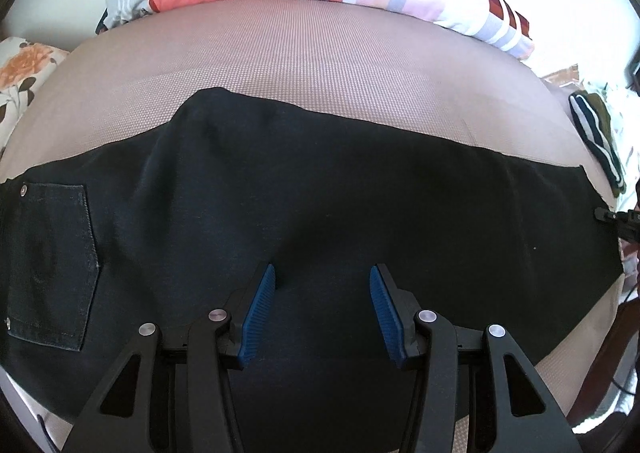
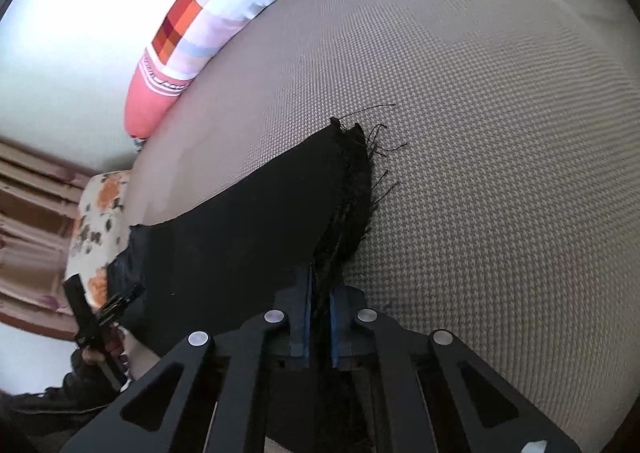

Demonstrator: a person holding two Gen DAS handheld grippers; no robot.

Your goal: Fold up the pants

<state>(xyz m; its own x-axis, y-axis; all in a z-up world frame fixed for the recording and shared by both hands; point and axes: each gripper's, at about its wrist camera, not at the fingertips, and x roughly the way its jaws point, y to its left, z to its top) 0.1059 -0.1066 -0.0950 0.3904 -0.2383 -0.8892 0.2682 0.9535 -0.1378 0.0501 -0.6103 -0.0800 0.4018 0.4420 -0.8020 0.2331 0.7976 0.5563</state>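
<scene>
The bed [image 1: 320,53] carried the black pants [image 1: 320,193], spread flat for folding, their long axis running left to right in the left view: pocket [image 1: 50,265] end left, frayed hem [image 2: 352,181] right. The right gripper [image 2: 320,309] was pressed together, pinching that hem, likely to carry it over. The left gripper [image 1: 322,285] hung spread above the middle, holding nothing.

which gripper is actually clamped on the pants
The right gripper: its blue pads are pinched on the frayed hem of the black pants. The left gripper stands open over the fabric, gripping nothing.
</scene>
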